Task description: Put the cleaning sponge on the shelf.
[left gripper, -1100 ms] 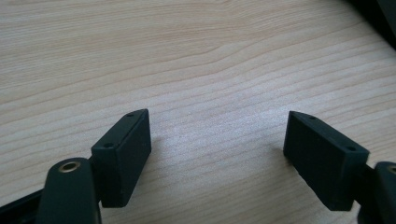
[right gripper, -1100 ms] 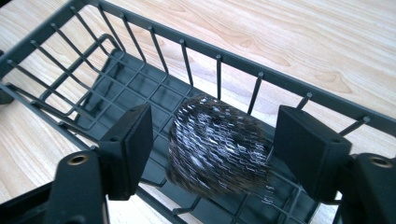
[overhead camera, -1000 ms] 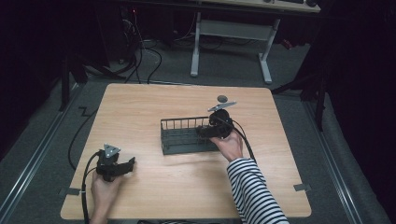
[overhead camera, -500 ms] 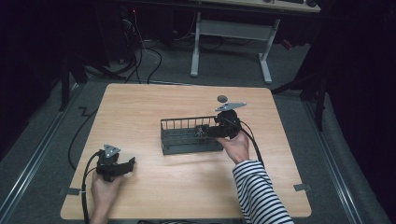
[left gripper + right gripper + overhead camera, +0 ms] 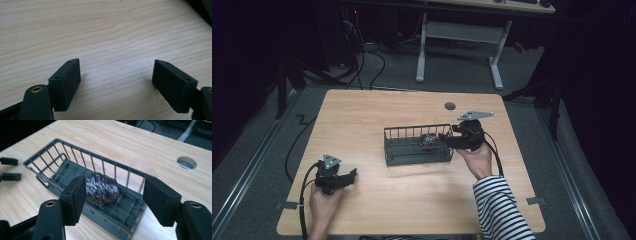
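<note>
A dark wire basket [image 5: 412, 129] stands near the middle of the wooden table [image 5: 412, 200]. A ball of steel-wool scrubber [image 5: 429, 139] lies inside it toward its right end. My right gripper [image 5: 446, 140] is at the basket's right end, open, its jaws pointing left over the rim. In the right gripper view the scrubber [image 5: 102, 188] lies in the basket [image 5: 50, 147] just beyond the open right gripper [image 5: 115, 182], looks blurred and is not touched by either jaw. My left gripper [image 5: 351, 176] rests open on the table at the front left, with bare wood between its jaws [image 5: 115, 62].
A round cable hole [image 5: 450, 105] is set in the table behind the basket. A person's striped sleeve [image 5: 499, 205] comes in at the front right. Cables trail over the floor at the left, and a desk frame [image 5: 459, 35] stands beyond the table.
My right gripper has drawn back to the right, from over the basket to its right end. The scrubber now lies free in the basket. The left gripper has not moved.
</note>
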